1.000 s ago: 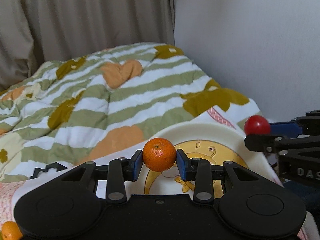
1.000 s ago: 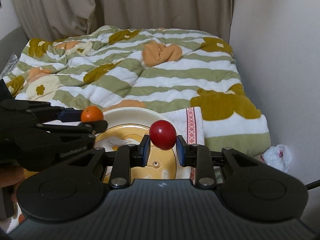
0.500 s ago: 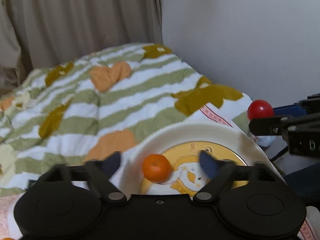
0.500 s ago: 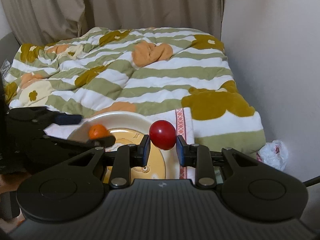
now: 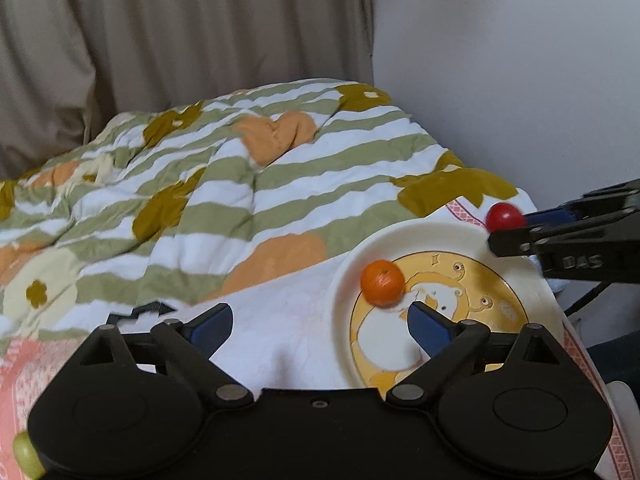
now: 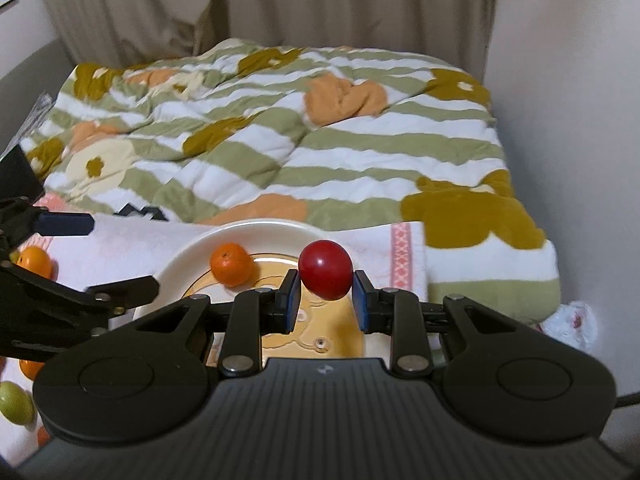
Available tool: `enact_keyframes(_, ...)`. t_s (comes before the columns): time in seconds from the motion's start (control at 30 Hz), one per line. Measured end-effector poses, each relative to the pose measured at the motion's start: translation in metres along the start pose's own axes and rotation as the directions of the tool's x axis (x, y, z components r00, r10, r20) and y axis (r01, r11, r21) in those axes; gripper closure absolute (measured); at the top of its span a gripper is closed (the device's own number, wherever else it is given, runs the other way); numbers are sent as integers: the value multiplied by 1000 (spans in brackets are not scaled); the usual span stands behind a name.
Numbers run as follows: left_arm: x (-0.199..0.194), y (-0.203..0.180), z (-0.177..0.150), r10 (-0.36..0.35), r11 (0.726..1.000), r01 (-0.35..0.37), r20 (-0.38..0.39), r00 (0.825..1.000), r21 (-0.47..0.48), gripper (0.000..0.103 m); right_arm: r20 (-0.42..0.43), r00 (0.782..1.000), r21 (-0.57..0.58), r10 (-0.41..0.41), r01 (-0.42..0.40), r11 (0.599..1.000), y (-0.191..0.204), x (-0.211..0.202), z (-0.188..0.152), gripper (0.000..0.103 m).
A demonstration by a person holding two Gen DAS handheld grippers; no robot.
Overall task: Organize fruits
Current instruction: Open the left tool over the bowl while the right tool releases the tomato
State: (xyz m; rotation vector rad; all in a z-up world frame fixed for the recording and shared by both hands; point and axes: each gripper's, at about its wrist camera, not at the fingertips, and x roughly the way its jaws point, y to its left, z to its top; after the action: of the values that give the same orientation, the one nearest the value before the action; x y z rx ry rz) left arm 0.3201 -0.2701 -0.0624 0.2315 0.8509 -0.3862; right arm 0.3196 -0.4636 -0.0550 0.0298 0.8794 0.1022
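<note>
A small orange (image 5: 382,282) (image 6: 232,268) lies on the left inner part of a white plate with a yellow cartoon picture (image 5: 400,232) (image 6: 240,230). My left gripper (image 5: 320,320) (image 6: 122,254) sits low and left of the plate; its jaws are opening wide with nothing between them, and the orange lies just beyond the right fingertip. My right gripper (image 6: 325,298) (image 5: 510,228) is shut on a red round fruit (image 6: 326,274) (image 5: 505,216), held over the plate's right side.
The plate rests on a white towel with pink edging (image 6: 140,236) laid over a striped quilt (image 6: 320,152). More oranges (image 6: 36,262) and a green fruit (image 6: 16,402) lie at the left. A wall runs along the right, with a plastic bag (image 6: 568,320) below it.
The left gripper opened and let the orange go onto the plate, then drew back to the left. The right gripper kept hold of the red fruit and barely moved.
</note>
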Motion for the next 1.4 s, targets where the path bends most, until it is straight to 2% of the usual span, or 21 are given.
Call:
enact_keyframes(0.33, -7, 16, -14, 46, 997, -47, -26, 999, -55, 6, -44, 999, -82, 33, -36, 996, 15, 52, -6, 60)
enact_keyframes(0.57, -10, 23, -19, 53, 994, -56, -38, 998, -91, 6, -51, 998, -116, 44, -49, 992, 22, 60, -9, 57)
enact_keyframes(0.6, -11, 24, -20, 56, 994, -60, -37, 998, -93, 6, -46, 998, -122, 46, -51, 991, 22, 59, -9, 54)
enact_keyframes(0.63, -12, 24, -20, 60, 994, -63, -38, 997, -93, 6, -42, 998, -130, 46, -51, 990, 23, 57, -9, 41)
enact_keyframes(0.67, -14, 23, -21, 65, 993, -68, -37, 997, -93, 6, -37, 998, -135, 41, -45, 990, 24, 55, -10, 21)
enact_keyframes(0.73, -18, 22, -22, 75, 992, -78, -35, 997, -95, 6, -11, 1000, -144, 14, -15, 989, 27, 47, -11, 0)
enact_keyframes(0.8, -23, 22, -23, 82, 991, -84, -31, 996, -100, 6, 28, 1000, -154, 2, 3, 988, 29, 35, -12, 0)
enact_keyframes(1.07, -64, 21, -30, 116, 983, -112, 19, 993, -144, 6, 58, 998, -105, 11, -5, 994, 27, -16, -11, 0)
enact_keyframes(1.2, -98, 17, -38, 157, 974, -143, 68, 985, -174, 6, 64, 998, -58, -12, 15, 998, 30, -50, -12, 0)
enact_keyframes(1.4, -148, 16, -58, 207, 958, -171, 140, 968, -231, 6, 96, 995, -50, -12, 17, 999, 45, -99, -20, 0)
